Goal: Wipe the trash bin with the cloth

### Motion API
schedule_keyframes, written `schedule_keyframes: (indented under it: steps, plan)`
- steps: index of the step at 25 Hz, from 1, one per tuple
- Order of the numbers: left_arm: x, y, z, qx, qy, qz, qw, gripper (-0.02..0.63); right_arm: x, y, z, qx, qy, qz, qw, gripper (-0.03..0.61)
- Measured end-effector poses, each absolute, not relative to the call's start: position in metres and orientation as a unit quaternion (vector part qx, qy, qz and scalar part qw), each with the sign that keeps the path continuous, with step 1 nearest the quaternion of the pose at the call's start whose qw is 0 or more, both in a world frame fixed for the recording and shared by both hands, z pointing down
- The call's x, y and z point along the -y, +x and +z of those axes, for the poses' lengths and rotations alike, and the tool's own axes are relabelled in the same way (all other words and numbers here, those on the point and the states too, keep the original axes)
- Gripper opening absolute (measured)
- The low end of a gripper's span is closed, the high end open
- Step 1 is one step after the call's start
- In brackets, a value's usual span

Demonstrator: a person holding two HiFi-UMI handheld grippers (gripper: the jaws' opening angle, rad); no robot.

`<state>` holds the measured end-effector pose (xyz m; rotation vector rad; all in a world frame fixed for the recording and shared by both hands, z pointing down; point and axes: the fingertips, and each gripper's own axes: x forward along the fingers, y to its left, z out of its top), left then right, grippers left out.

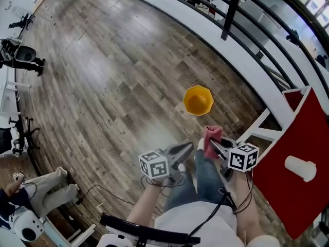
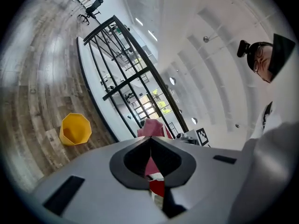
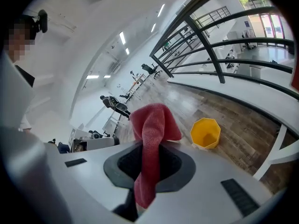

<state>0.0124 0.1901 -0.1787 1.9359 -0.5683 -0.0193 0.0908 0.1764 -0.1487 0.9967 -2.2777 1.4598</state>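
Note:
A yellow trash bin (image 1: 198, 100) stands upright and open on the wooden floor, ahead of both grippers; it also shows as the bin (image 2: 74, 129) and the bin (image 3: 205, 132). My right gripper (image 1: 212, 141) is shut on a red cloth (image 1: 212, 138), which sticks out past the jaws and hangs down between them as the cloth (image 3: 149, 143). My left gripper (image 1: 188, 147) is shut with nothing in it, to the left of the right one. Both are held in the air, short of the bin and apart from it. The cloth (image 2: 153, 128) shows beyond the left jaws.
A white curb with a black railing (image 1: 231, 9) curves along the right, behind the bin. A red panel (image 1: 295, 174) with a white cup (image 1: 300, 168) on it stands at the right. Robots and a seated person (image 1: 49, 189) are at the left edge. The person's legs are below the grippers.

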Motion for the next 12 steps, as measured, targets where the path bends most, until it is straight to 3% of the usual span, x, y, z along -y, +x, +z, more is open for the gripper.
schedule_keyframes:
  steps: [5,12]
  plan:
    - [-0.162,0.043,-0.159,0.198,0.811,-0.061,0.547,0.005,-0.142,0.109,-0.107,0.761,0.352,0.533,0.114,0.051]
    - [-0.135,0.058,-0.073,0.172,0.809,0.007,0.562,0.005,-0.120,0.121,-0.041,0.726,0.380,0.569,0.071,0.051]
